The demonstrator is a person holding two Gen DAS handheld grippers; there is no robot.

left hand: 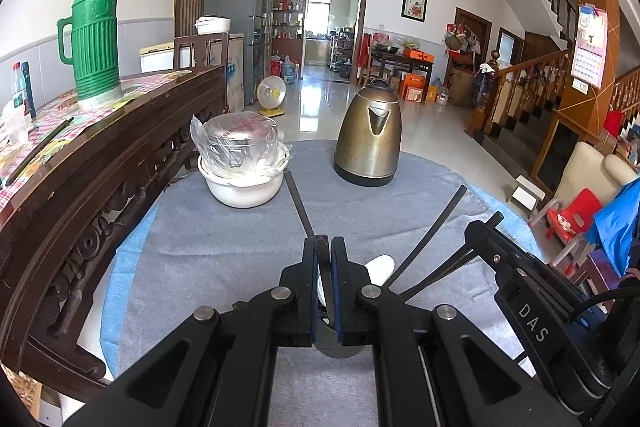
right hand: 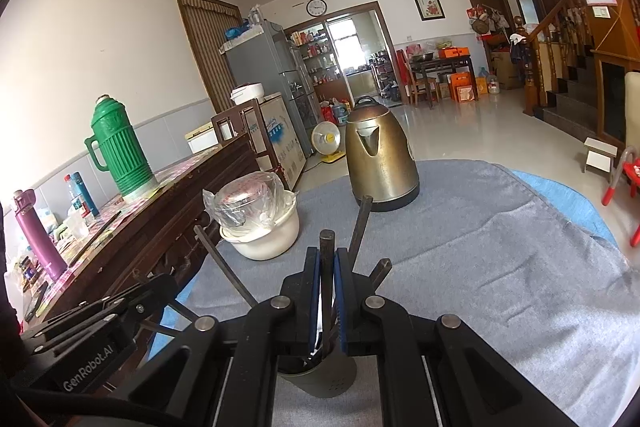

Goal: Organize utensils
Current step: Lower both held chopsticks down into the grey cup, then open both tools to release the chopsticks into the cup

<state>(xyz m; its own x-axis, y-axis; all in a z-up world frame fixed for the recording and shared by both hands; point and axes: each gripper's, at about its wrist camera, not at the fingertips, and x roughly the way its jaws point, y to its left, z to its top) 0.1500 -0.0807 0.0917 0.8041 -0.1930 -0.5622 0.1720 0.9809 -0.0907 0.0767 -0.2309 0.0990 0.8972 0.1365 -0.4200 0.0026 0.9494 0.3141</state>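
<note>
The left hand-held gripper [left hand: 324,251] clamps a slim black chopstick [left hand: 298,197]. The right hand-held gripper [right hand: 326,263] clamps another chopstick [right hand: 327,247] standing in a grey cylindrical holder [right hand: 324,375] on the cloth-covered worktop [right hand: 480,267].

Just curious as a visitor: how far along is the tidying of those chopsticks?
Several dark chopsticks already stand in the grey holder. The right claw grips one chopstick above it; the left claw pinches another. Those two remain to drop in.

Two wrist views, low over table, facing room, sharing kettle [left hand: 368,133] [right hand: 380,157].
</note>
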